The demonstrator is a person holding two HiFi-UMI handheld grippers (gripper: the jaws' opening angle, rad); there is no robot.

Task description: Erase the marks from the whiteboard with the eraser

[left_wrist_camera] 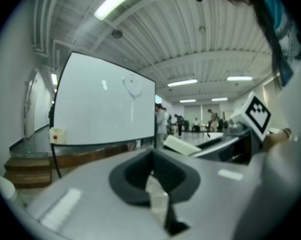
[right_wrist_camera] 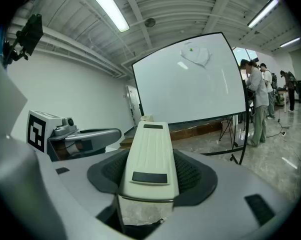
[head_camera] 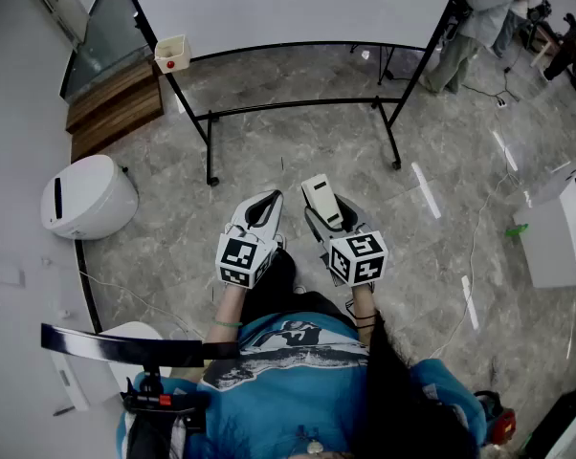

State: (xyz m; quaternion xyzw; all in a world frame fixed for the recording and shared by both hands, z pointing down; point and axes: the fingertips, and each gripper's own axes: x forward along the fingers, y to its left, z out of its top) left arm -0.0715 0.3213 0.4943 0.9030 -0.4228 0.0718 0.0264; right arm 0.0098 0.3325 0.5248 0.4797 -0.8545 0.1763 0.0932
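Cream plastic, ribbed and rigid, the eraser point(right_wrist_camera: 149, 154) looks light and easy to steer, though its smooth shell might slip under hard rubbing; a hold across the long sides near the rear seems sound. The right tool point(right_wrist_camera: 150, 186) is clamped on it there, well short of the whiteboard point(right_wrist_camera: 190, 91), whose faint marks point(right_wrist_camera: 196, 55) sit high up. The left tool point(left_wrist_camera: 153, 179) has its jaws pressed together on nothing. Both tools sit low, side by side, pointing toward the whiteboard.
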